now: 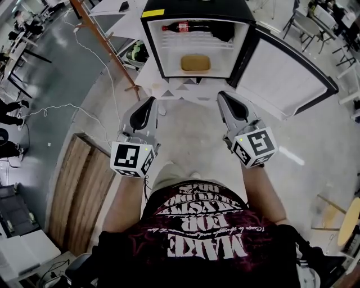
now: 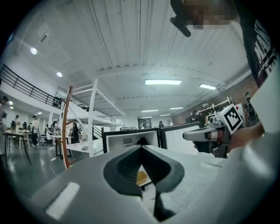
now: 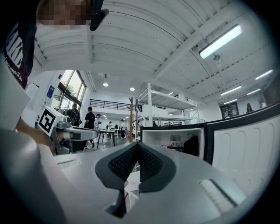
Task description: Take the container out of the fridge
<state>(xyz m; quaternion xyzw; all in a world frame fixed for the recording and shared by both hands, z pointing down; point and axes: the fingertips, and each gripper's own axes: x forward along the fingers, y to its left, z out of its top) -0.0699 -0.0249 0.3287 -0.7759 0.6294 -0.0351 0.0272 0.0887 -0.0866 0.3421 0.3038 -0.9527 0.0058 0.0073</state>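
The small black fridge (image 1: 197, 14) stands open ahead, its door (image 1: 287, 76) swung out to the right. A tan container (image 1: 195, 62) sits on the lower shelf, and a cola bottle (image 1: 183, 26) lies on the upper rack. My left gripper (image 1: 151, 102) and right gripper (image 1: 224, 96) are held side by side, pointing level at the fridge and short of it. Both are shut with nothing between the jaws. In the left gripper view the left gripper (image 2: 141, 148) shows a bit of the container (image 2: 141, 177) below its closed tips. The right gripper (image 3: 137, 145) faces the fridge (image 3: 175, 138).
The fridge rests on a white patterned platform (image 1: 180, 90). A slanted wooden pole (image 1: 101, 39) and a white cable (image 1: 50, 109) are to the left. A wooden board (image 1: 79, 191) lies on the floor at the lower left. Chairs (image 1: 306, 22) stand at the far right.
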